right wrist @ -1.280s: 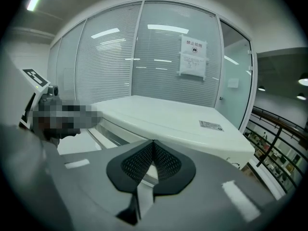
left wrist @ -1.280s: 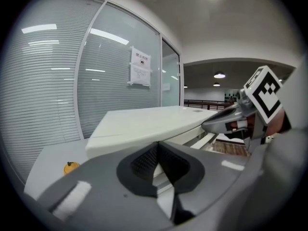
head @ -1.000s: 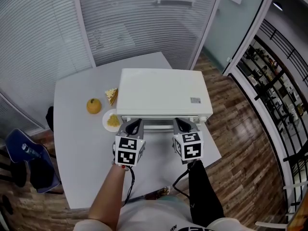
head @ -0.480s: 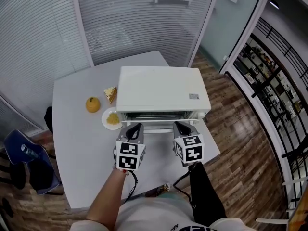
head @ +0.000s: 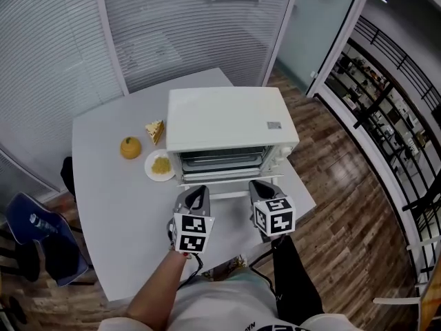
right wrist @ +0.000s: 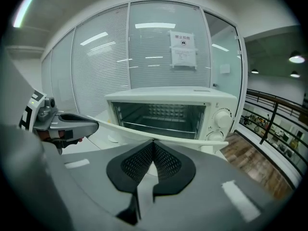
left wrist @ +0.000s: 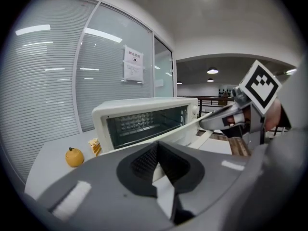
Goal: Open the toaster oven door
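Toaster oven: boxy, white, smooth enamelled shell with rounded corners. It sits mid-surface, toward the right edge. The door is hinged at the bottom and stands partly dropped toward the near edge, its long white rim running level. A wire rack and a dimpled back wall show inside. Two round cream knobs are stacked on the right face.

Left tool: grey shell, black ribbed pads. The jaws are drawn narrow, pinched on the door rim left of centre. Right tool: same build, jaws likewise drawn together on the rim right of centre. Each carries a black-and-white marker cube behind the jaws.

Surface: matte pale grey slab with rounded corners. Three things lie between the oven and the left edge. A round orange fruit with a short stem lies farthest from the oven. A layered wedge of cake lies just beside the oven's left wall. A small white plate holds a crumbly yellow heap close to the door's left end.
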A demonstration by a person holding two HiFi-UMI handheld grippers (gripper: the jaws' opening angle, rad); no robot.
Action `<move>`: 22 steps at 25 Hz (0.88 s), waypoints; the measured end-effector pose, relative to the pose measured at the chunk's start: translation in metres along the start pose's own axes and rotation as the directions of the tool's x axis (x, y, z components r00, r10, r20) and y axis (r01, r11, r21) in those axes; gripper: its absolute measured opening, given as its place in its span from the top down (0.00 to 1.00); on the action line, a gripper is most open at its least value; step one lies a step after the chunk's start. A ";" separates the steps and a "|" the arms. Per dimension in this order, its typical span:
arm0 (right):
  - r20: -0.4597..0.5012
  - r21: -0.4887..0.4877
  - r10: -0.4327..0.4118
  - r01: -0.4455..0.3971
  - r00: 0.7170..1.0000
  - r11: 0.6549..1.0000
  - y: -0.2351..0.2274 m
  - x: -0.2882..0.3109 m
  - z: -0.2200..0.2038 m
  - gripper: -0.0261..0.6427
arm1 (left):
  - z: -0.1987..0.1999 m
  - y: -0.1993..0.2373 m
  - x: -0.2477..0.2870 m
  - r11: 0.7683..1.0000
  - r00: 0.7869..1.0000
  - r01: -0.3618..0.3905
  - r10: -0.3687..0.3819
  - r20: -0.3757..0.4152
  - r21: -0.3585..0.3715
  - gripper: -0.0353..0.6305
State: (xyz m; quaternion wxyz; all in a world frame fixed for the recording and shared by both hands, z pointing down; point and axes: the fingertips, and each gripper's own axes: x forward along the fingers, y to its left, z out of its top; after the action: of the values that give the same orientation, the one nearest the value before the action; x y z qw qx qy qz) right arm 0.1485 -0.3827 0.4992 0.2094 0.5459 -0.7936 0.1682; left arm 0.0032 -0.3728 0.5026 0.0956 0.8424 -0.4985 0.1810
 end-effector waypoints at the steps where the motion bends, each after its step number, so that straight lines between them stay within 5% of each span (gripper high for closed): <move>1: -0.001 0.005 -0.008 0.008 1.000 1.000 0.001 -0.002 -0.005 0.96 | -0.004 -0.003 -0.003 1.000 1.000 0.001 -0.001 0.000 0.006 0.86; 22: -0.120 0.040 0.040 -0.036 0.992 0.999 0.017 -0.012 -0.109 0.96 | -0.101 -0.043 -0.018 0.991 0.994 -0.054 0.042 -0.100 -0.122 0.86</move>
State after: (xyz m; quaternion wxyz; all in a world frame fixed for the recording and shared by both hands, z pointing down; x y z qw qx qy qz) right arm 0.1526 -0.3128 0.5853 0.2432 0.5235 -0.7864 0.2199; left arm 0.0118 -0.3032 0.5886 0.1680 0.8125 -0.5239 0.1927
